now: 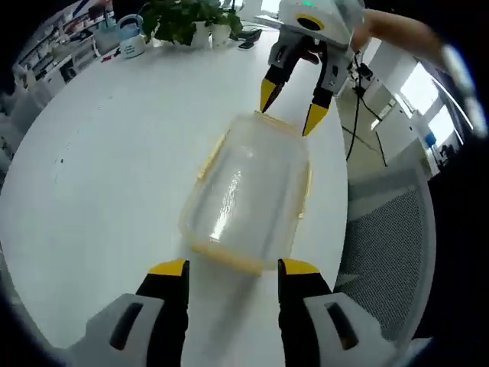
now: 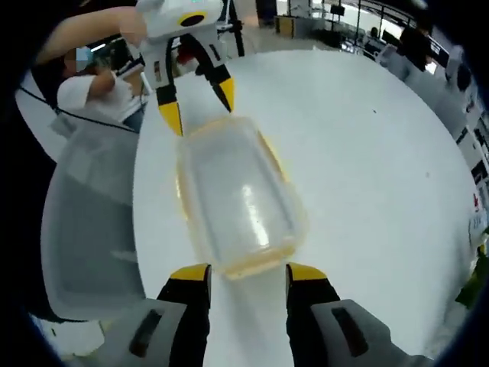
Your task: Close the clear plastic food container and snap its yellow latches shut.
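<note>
Clear container [image 1: 248,202] with yellow latches [image 1: 229,258], lid on, lying mid-frame on white desk [image 1: 99,153]. Left gripper [image 1: 231,269] open at bottom centre, just short of its near end. Right gripper [image 2: 240,272] likewise open, bottom centre. Potted plant [image 1: 187,19] at upper left.

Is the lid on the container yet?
Yes: the clear lid sits flat on the container. Cannot tell whether the yellow latches are snapped.

A round white worktop [image 1: 114,153] with potted plants [image 1: 187,19] at its far edge; bright windows [image 1: 428,99] light the office beyond.
</note>
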Available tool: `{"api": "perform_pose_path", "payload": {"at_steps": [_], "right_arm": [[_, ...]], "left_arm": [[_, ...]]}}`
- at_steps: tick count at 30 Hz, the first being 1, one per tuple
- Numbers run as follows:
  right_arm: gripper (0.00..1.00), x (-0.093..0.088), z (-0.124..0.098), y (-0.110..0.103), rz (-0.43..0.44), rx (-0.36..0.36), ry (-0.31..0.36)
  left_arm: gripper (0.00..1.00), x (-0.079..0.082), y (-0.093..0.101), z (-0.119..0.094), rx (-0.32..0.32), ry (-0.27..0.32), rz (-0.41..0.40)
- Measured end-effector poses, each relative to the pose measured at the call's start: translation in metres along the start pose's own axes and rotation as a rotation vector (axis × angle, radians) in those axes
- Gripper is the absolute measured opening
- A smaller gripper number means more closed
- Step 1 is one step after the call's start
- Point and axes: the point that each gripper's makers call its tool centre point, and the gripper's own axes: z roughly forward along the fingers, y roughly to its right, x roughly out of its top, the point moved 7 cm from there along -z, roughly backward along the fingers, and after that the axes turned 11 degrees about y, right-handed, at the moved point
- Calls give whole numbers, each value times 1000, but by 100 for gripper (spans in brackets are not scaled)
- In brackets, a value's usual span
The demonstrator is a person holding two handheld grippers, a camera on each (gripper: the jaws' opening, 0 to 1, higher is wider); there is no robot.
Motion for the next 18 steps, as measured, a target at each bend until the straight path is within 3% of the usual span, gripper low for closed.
{"api": "perform_pose_path", "payload": {"at_steps": [3, 6, 11, 15, 18], "right_arm": [[34, -3, -1, 3, 134, -27, -2], [34, -3, -2, 10, 168, -74, 17], [34, -4, -2, 15, 268, -89, 43], [34, 0, -1, 17, 379, -104, 103], [32, -1, -1, 17, 433, -108, 103]], "left_arm": [[45, 2, -1, 0, 16, 37, -119], [41, 4, -4, 1, 30, 50, -183], [39, 1, -6, 3, 54, 49, -272], [39, -1, -9, 6, 53, 85, -396], [37, -5, -11, 7, 62, 87, -461]]}}
